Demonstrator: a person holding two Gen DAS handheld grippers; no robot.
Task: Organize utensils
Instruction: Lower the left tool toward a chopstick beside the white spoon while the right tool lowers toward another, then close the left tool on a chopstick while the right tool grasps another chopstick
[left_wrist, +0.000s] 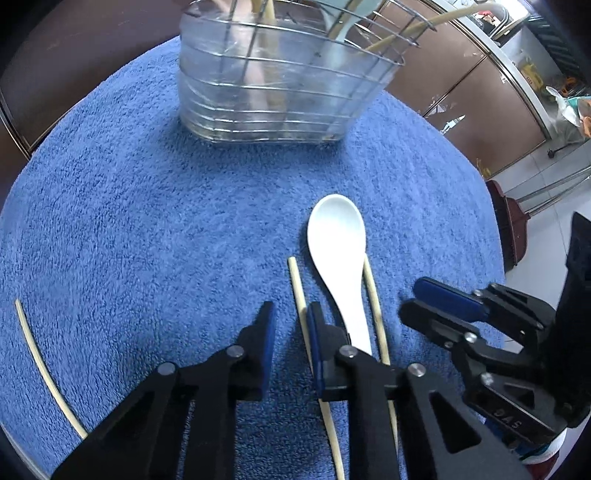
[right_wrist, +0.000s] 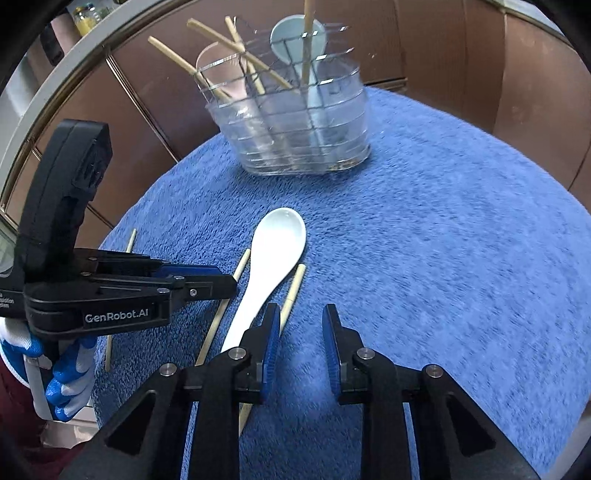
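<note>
Black left tongs (left_wrist: 290, 325), blue pads, narrow gap, nothing between; right pad just beside chopstick (left_wrist: 300, 291). Right tongs (right_wrist: 300, 325) likewise narrow, empty, over fuzzy blue towel (right_wrist: 424, 229). Glossy white ceramic spoon (left_wrist: 338, 236) lies flat between two pale chopsticks, near centre. Far: clear-lined wire caddy (left_wrist: 273, 96) holding spoons, chopsticks.
</note>
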